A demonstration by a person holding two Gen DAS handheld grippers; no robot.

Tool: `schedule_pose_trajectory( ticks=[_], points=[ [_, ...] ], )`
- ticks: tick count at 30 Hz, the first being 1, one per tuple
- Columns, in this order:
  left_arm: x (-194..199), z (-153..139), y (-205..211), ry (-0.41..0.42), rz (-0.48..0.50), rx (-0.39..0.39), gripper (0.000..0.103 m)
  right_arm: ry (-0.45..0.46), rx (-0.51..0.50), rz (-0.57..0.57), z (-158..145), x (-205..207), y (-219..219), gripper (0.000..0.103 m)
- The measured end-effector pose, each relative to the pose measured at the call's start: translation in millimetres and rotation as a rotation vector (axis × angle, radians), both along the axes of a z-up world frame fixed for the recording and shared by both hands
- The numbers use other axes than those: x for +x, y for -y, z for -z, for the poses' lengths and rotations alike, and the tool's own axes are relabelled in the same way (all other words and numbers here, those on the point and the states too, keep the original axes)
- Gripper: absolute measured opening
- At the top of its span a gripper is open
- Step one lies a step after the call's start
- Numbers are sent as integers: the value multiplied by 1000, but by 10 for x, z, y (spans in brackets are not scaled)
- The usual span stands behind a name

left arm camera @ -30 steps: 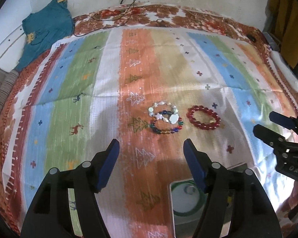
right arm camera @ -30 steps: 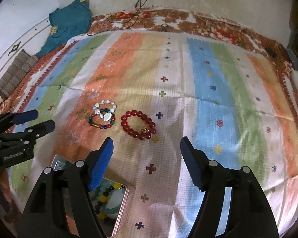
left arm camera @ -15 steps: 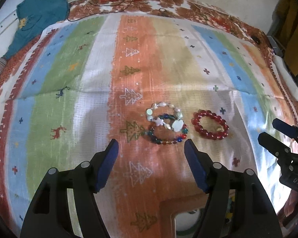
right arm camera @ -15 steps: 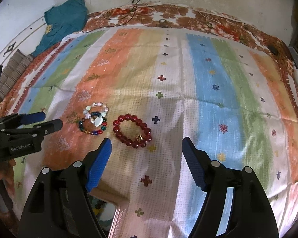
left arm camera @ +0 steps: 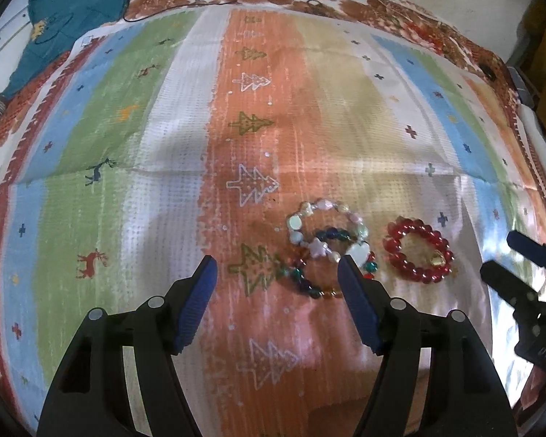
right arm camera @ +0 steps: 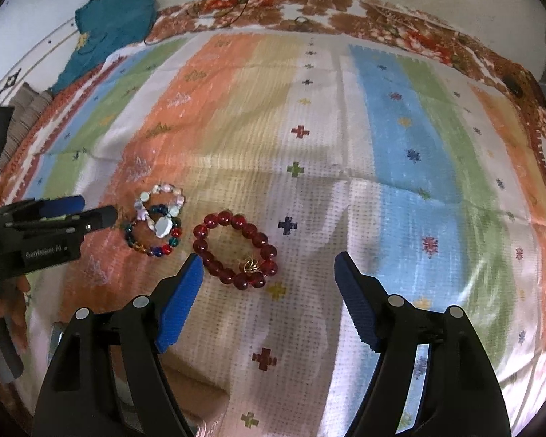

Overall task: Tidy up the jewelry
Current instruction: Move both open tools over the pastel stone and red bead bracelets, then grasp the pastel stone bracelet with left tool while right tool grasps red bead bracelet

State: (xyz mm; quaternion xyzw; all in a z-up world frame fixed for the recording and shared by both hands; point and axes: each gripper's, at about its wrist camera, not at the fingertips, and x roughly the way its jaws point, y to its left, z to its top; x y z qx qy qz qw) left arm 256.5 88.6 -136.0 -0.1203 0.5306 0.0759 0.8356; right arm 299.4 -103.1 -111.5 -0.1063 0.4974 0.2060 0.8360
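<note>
two spread claws, left claw and right claw, hover over the red bracelet and beaded bracelets.

Red bracelet beads look glossy like glass, the striped cloth is matt woven, tongs' pads ribbed.

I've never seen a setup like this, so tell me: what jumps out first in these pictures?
Three bead bracelets lie on a brightly striped cloth: a red bead bracelet to the right, and beside it a pale shell-bead bracelet overlapping a multicoloured glass-bead bracelet. In the foreground, black tongs with blue pads dominate: the right gripper gapes wide near the red one, and the left gripper gapes by the overlapping pair.
</note>
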Motion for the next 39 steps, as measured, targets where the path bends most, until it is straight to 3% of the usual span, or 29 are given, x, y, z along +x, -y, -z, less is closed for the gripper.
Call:
schedule_pose_trajectory(
  ticks=[6,19,31,33,37,38,39],
  points=[
    [90,150,-75,-15,-5,-63,71,1,-27,2,70,86,-73,74],
    [296,223,-94,-15,7,-28,71,-47,-64,14,300,269,-156,74],
    [399,347,-69,-21,7,14,64,-72,-108,2,508,395,-231,74],
    [401,359,-60,-27,16,35,61,-72,-111,2,529,406,-233,74],
    [392,392,-37,-36,45,105,45,-65,-131,-8,548,409,-249,74],
    [385,394,-43,-34,49,112,41,-60,-143,-12,554,401,-258,72],
    [375,394,-56,-31,51,116,38,-51,-158,-16,558,395,-266,64]
  ],
)
